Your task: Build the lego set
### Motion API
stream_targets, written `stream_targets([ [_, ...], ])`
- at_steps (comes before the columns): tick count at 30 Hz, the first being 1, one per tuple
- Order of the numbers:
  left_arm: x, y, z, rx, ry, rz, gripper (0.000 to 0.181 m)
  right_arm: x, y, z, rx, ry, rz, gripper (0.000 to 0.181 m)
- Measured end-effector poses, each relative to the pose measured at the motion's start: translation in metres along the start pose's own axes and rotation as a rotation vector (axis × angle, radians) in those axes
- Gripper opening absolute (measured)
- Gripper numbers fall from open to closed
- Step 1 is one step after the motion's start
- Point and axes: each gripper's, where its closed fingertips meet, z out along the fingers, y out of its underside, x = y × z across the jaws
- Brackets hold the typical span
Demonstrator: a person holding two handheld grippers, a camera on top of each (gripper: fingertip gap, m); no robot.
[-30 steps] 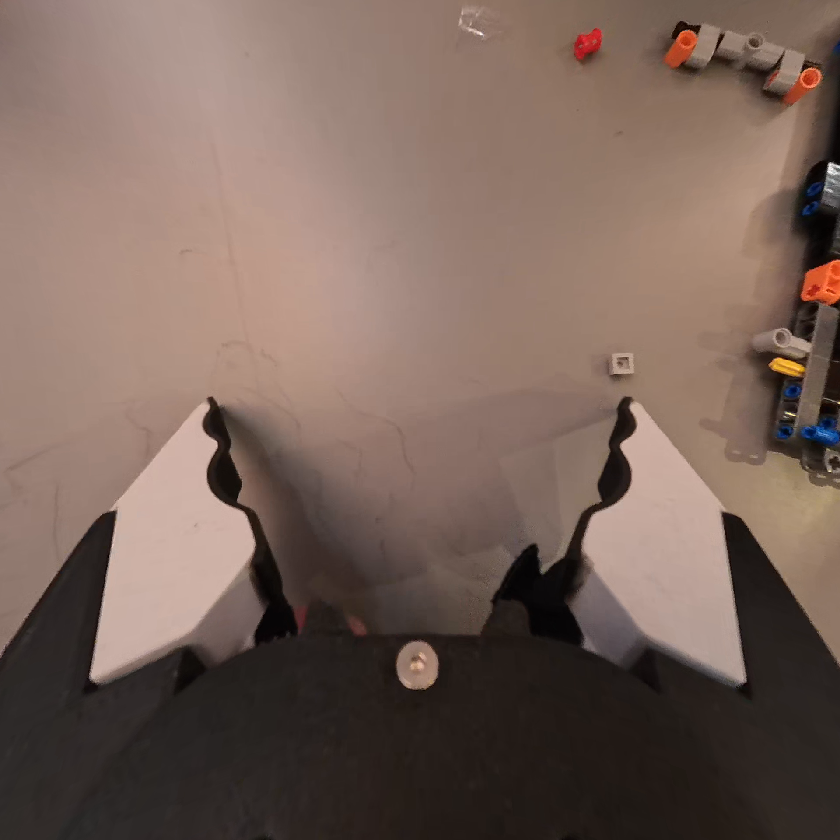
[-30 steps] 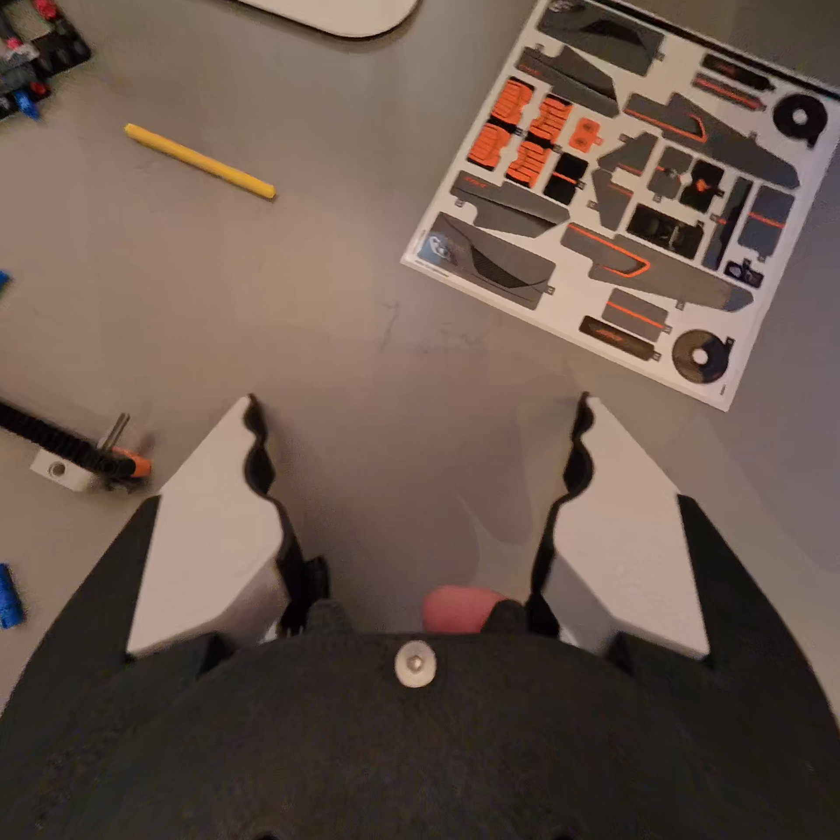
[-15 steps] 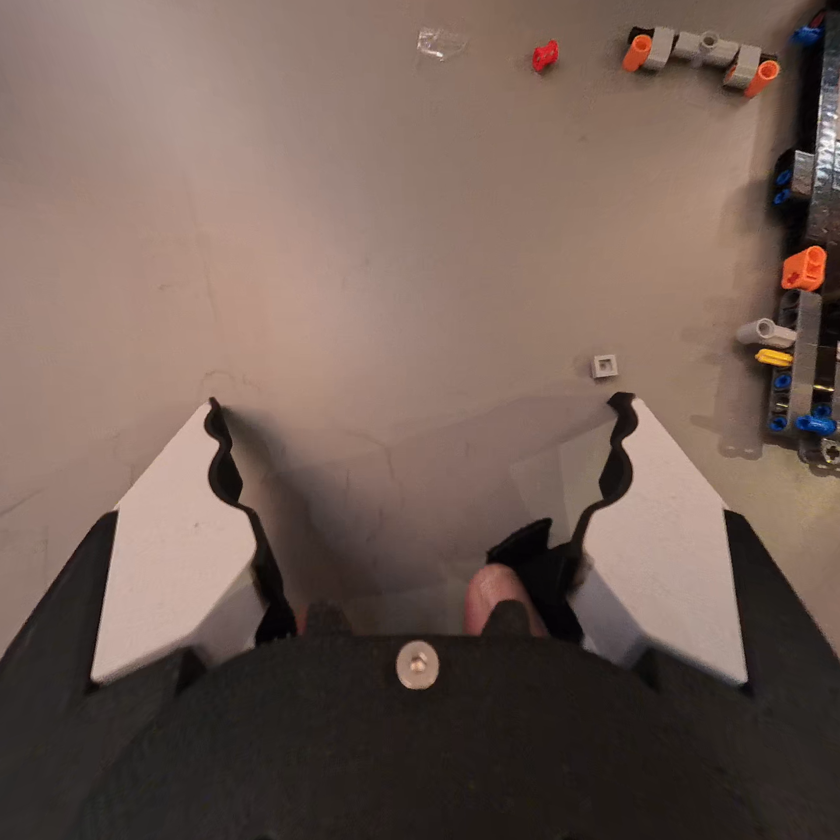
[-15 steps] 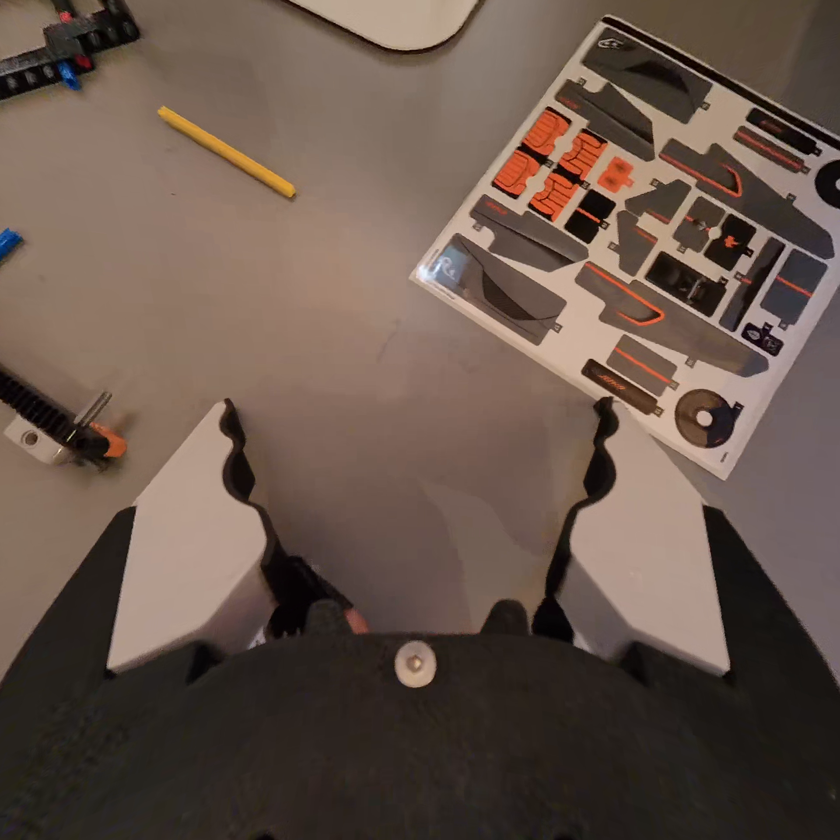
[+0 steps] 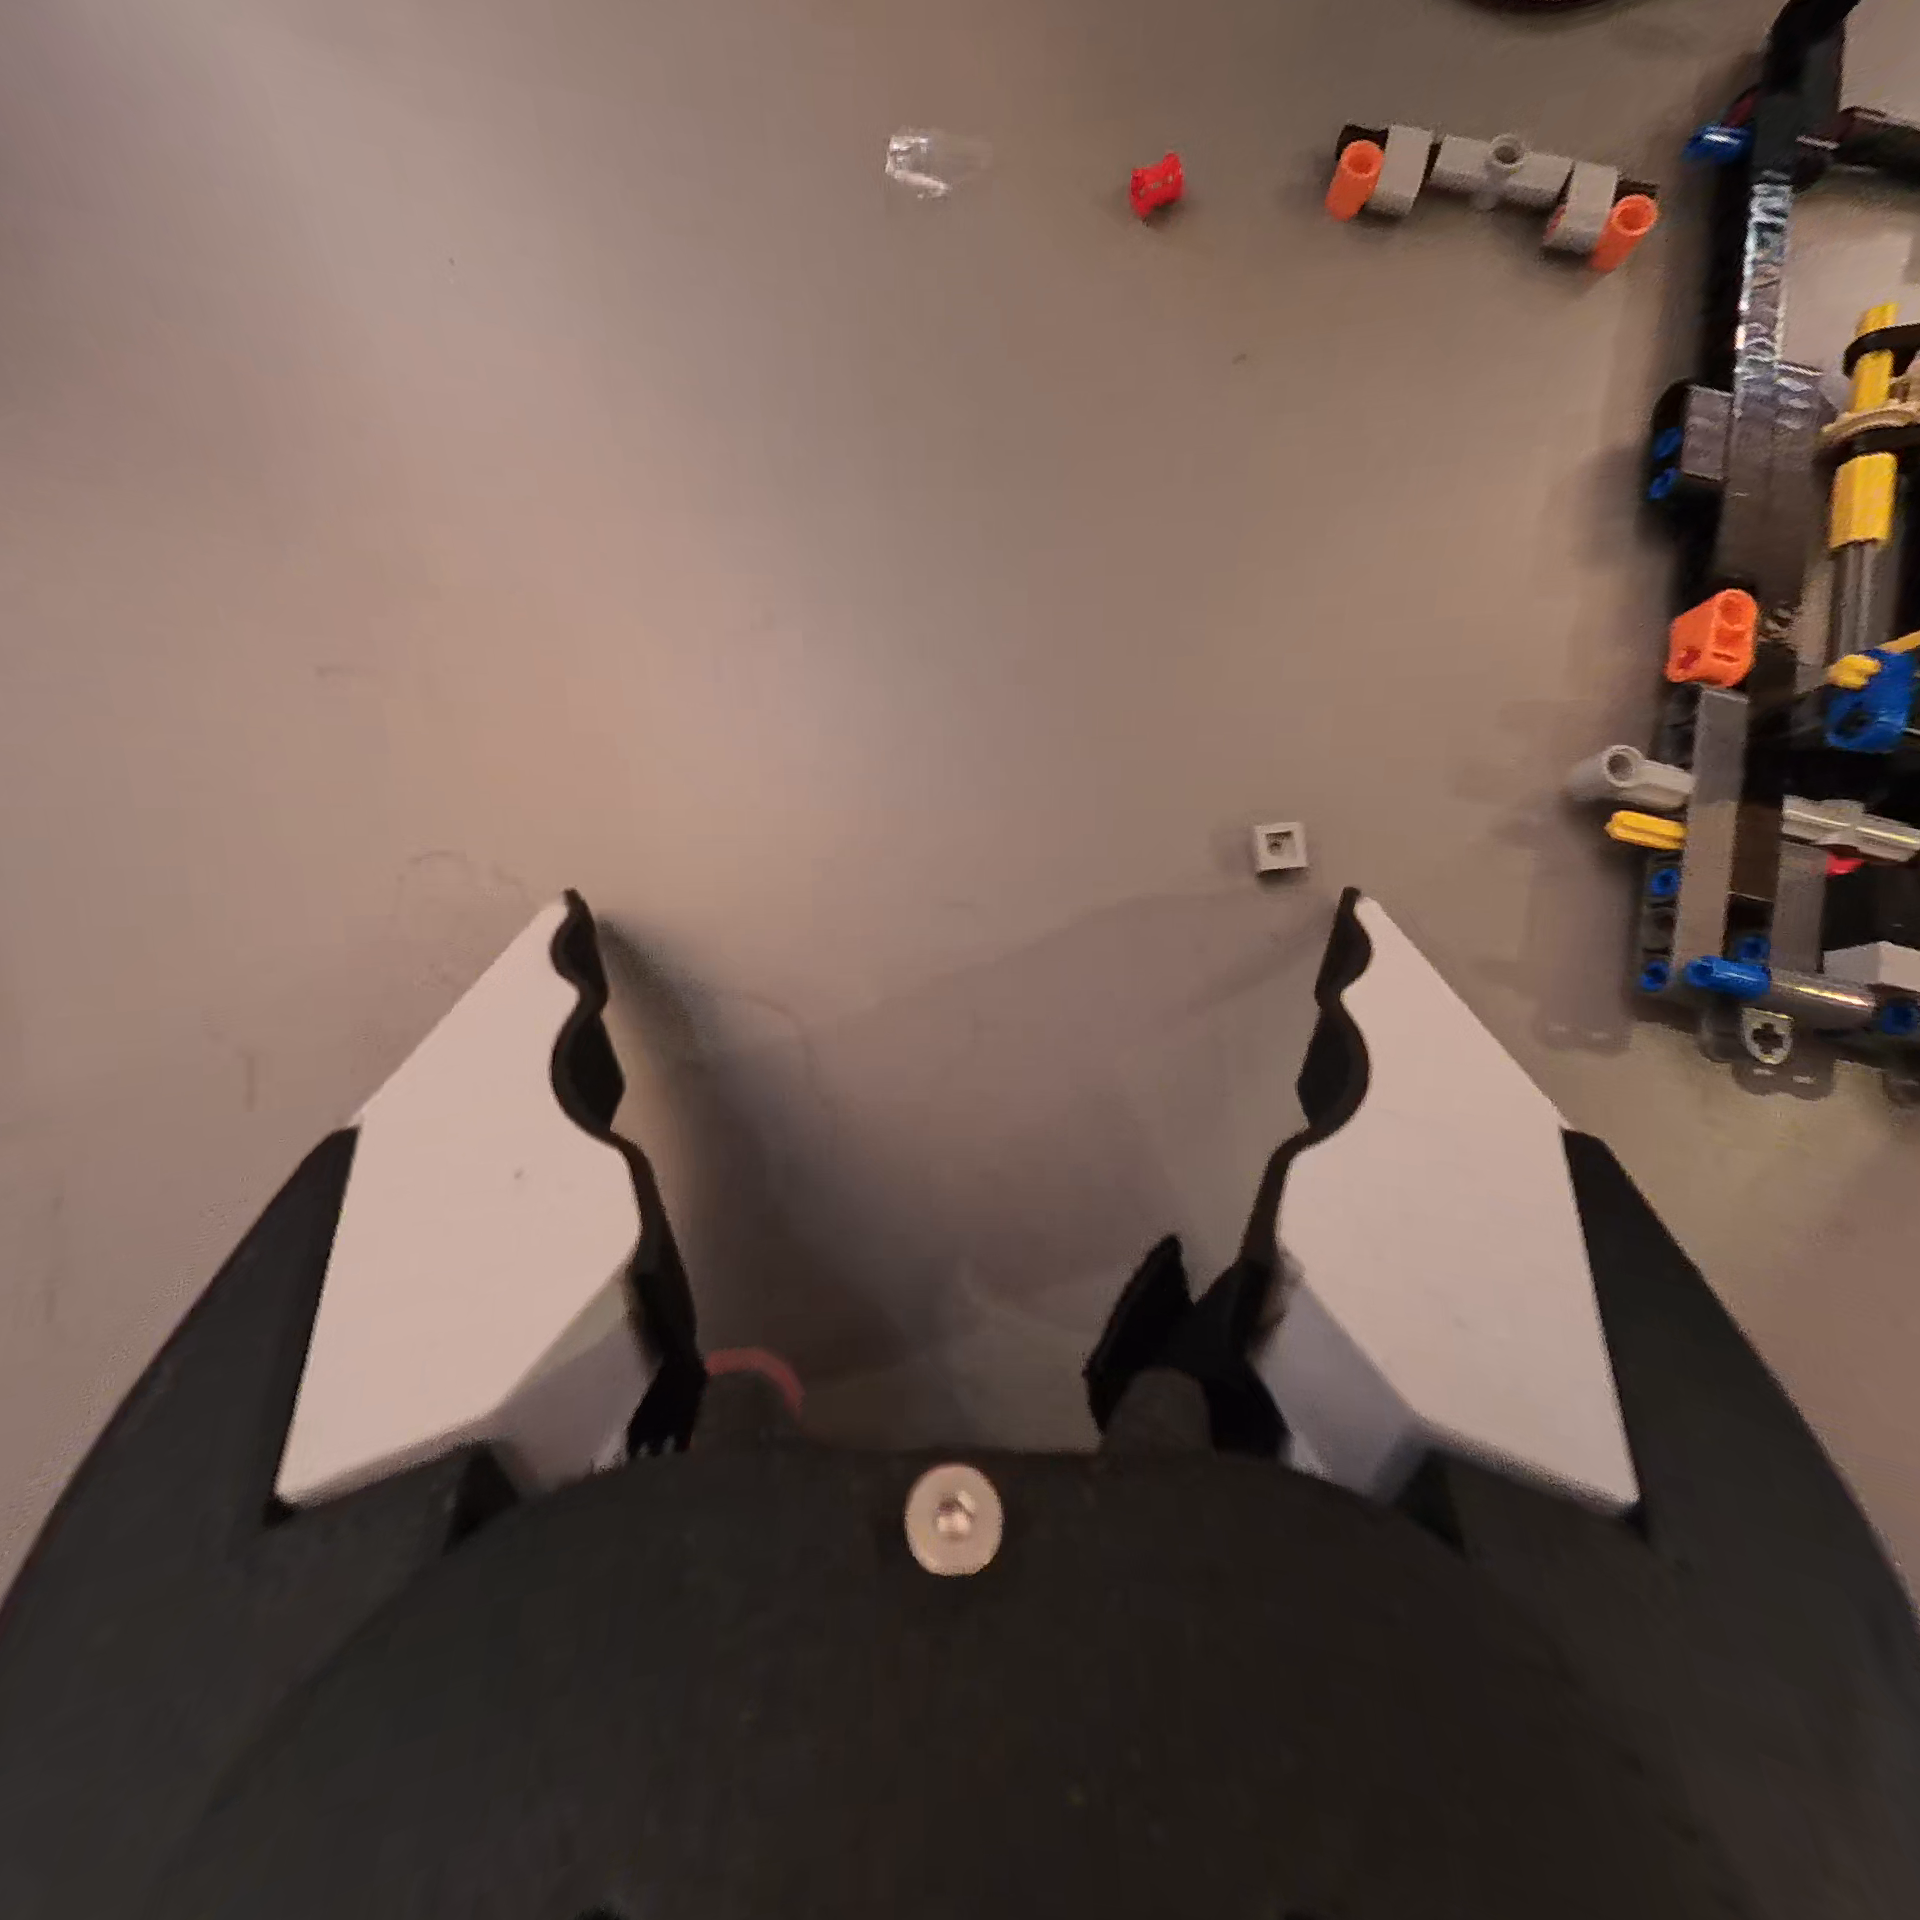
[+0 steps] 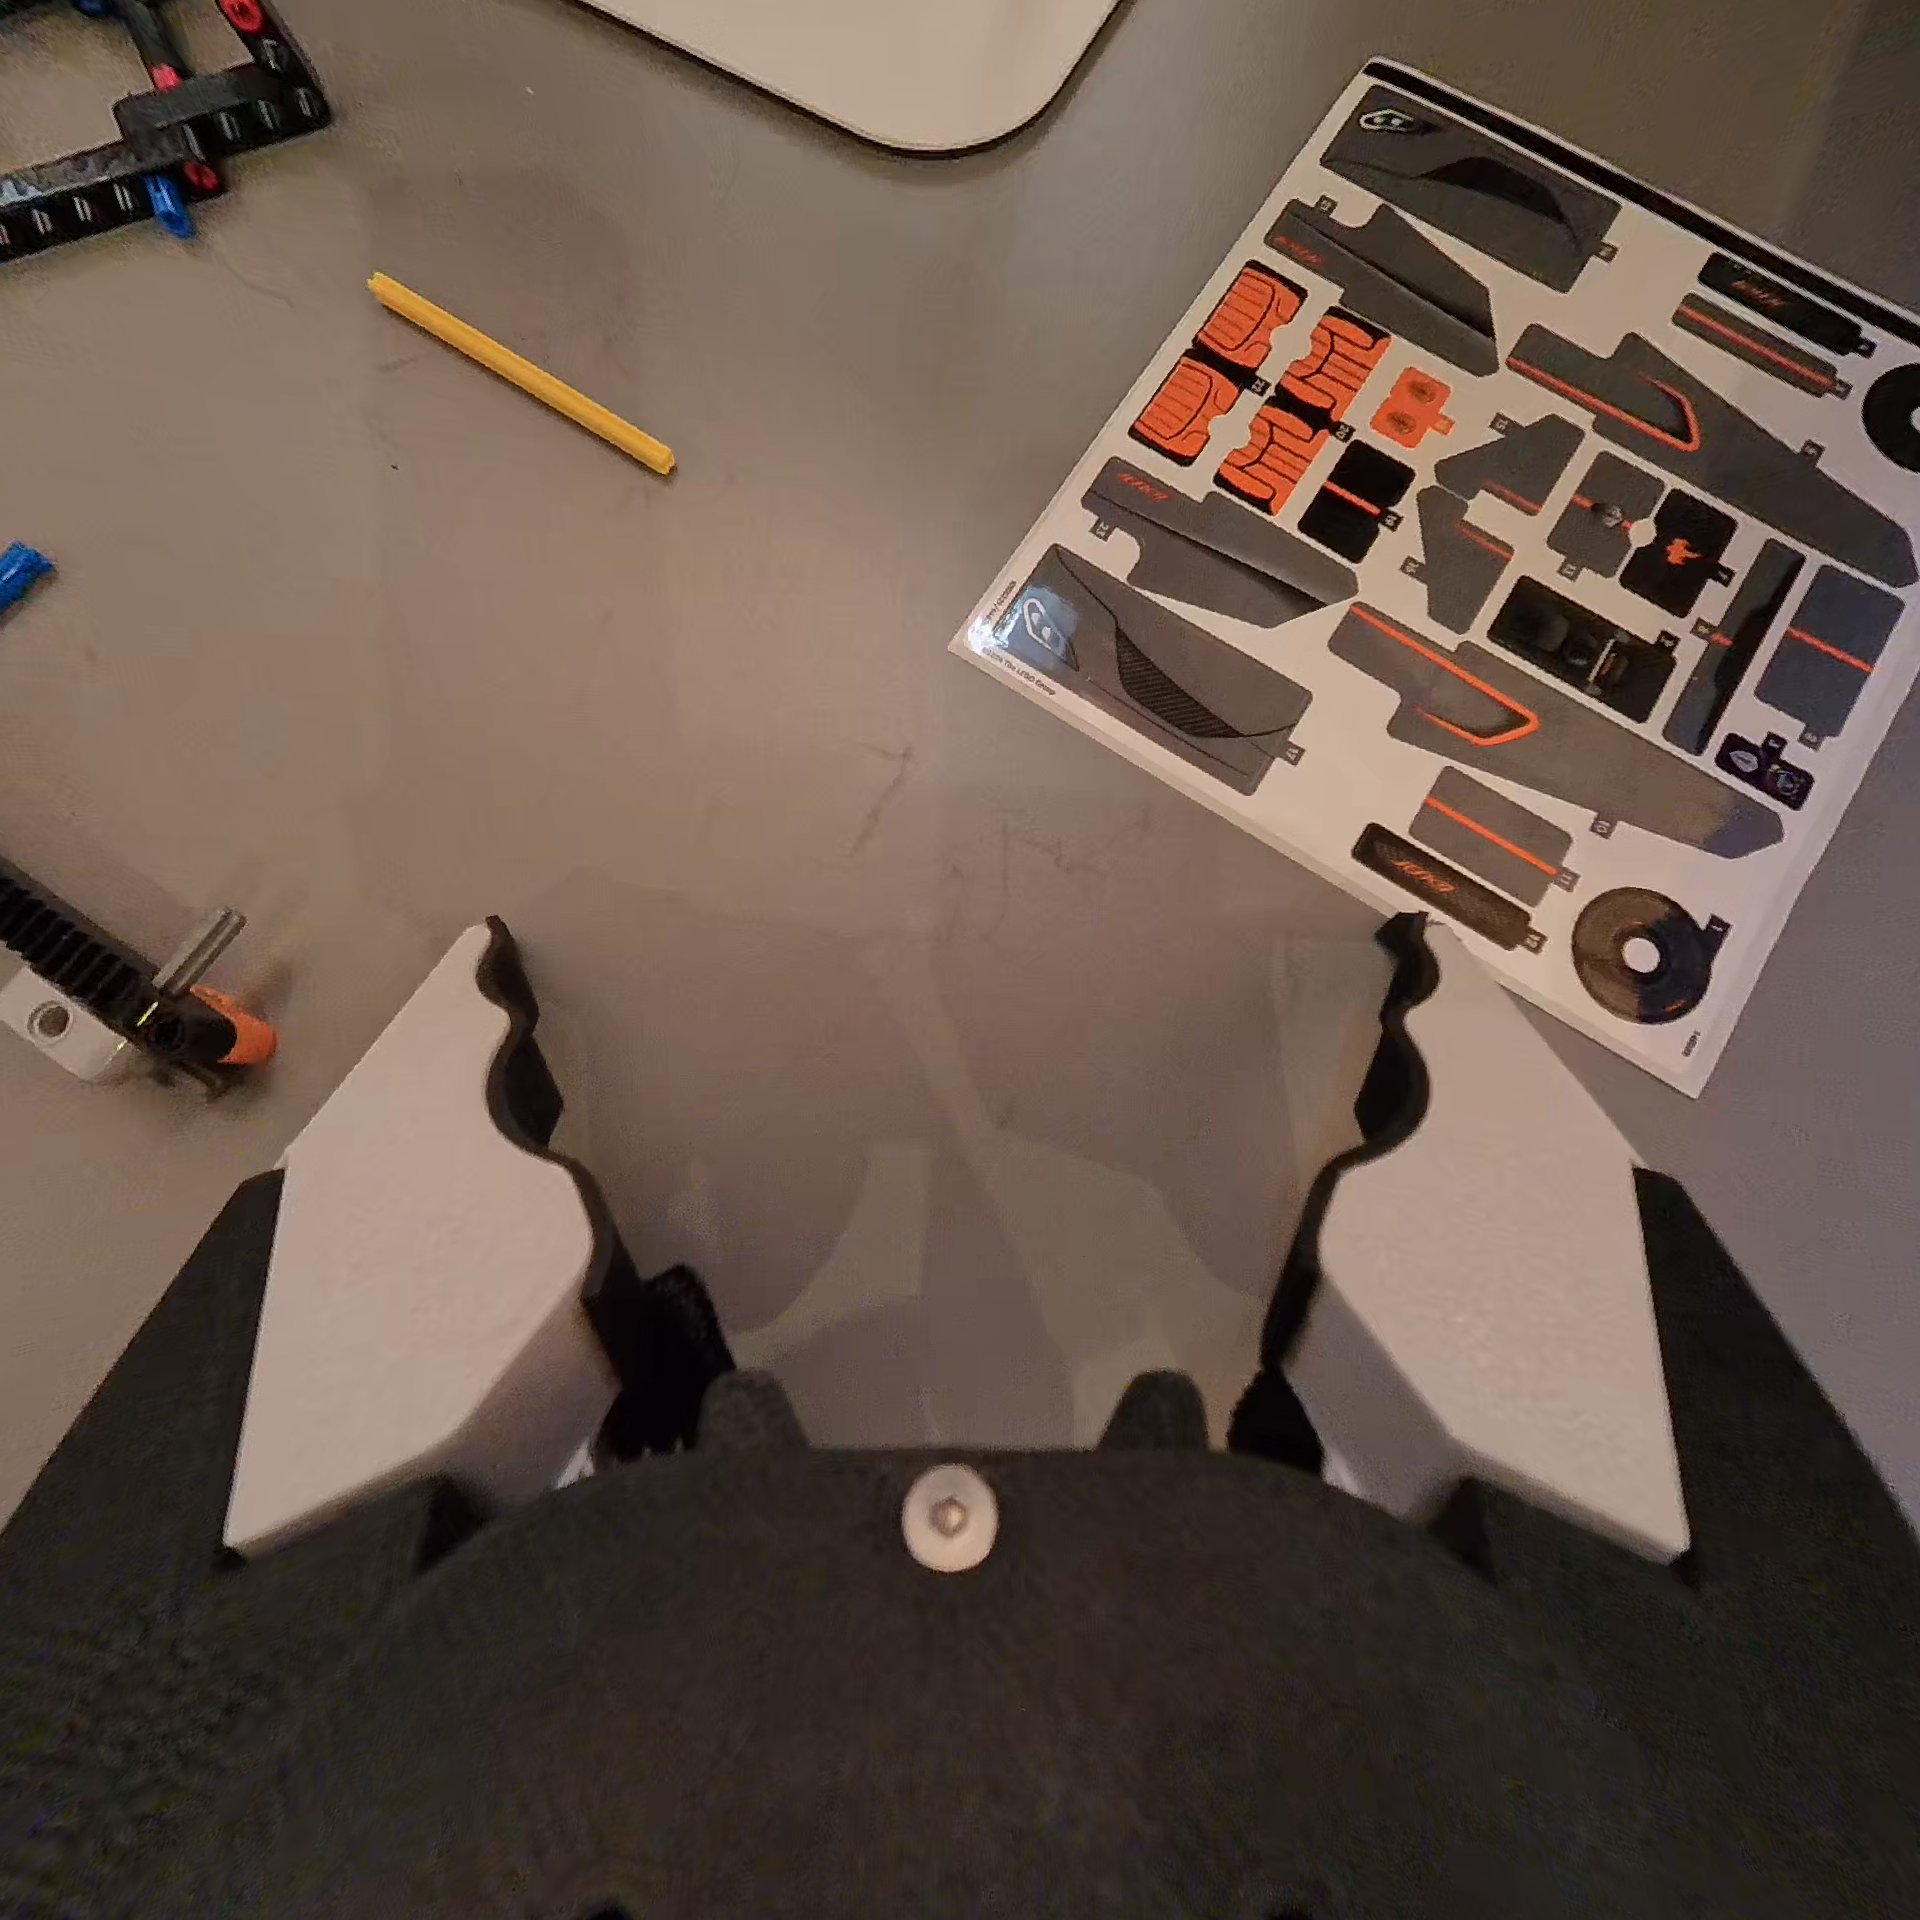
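My left gripper (image 5: 961, 904) is open and empty above the grey table. A partly built black and grey frame (image 5: 1766, 665) with blue pins and a yellow shock lies at the right edge. A small grey square piece (image 5: 1279, 849) lies just beyond my right fingertip. A grey and orange connector piece (image 5: 1496, 192), a red piece (image 5: 1156, 188) and a clear piece (image 5: 925, 166) lie farther off. My right gripper (image 6: 951, 930) is open and empty. A yellow axle (image 6: 520, 372) lies ahead to the left, and a black gear rack assembly (image 6: 114, 992) lies at the left.
A sticker sheet (image 6: 1507, 540) lies ahead to the right in the right wrist view. A white rounded slab (image 6: 883, 62) is at the top. A black frame with red and blue pins (image 6: 156, 135) is at the top left. A blue pin (image 6: 21, 569) lies at the left edge. The red piece (image 5: 1156, 188) is about 15 centimetres from my left fingertips.
Both grippers have drawn back and shifted. In the left view the frame at the right shows more. In the right view the sticker sheet and yellow axle slid right and down.
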Motion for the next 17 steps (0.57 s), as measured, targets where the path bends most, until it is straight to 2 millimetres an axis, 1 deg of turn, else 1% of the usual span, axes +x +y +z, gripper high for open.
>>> stream_targets([
  [1, -0.002, 0.002, 0.000, -0.004, -0.019, -0.019, 0.137, 0.000, 0.000, 0.000, 0.000, 0.000, 0.000, 0.155],
  [2, -0.001, 0.003, 0.000, 0.000, -0.014, -0.042, 0.136, 0.000, 0.000, 0.000, 0.000, 0.000, 0.000, 0.155],
  [3, 0.000, 0.002, 0.000, 0.010, -0.010, -0.029, 0.135, 0.000, 0.000, 0.000, 0.000, 0.000, 0.000, 0.155],
  [6, 0.006, 0.006, 0.001, -0.017, 0.033, 0.022, 0.152, 0.000, 0.000, 0.000, 0.000, 0.000, 0.000, 0.155],
  [7, 0.006, 0.007, 0.002, -0.018, 0.033, 0.014, 0.158, 0.000, 0.000, 0.000, 0.000, 0.000, 0.000, 0.155],
  [17, 0.010, 0.007, 0.000, 0.000, 0.000, -0.007, 0.157, 0.000, 0.000, 0.000, 0.000, 0.000, 0.000, 0.155],
])
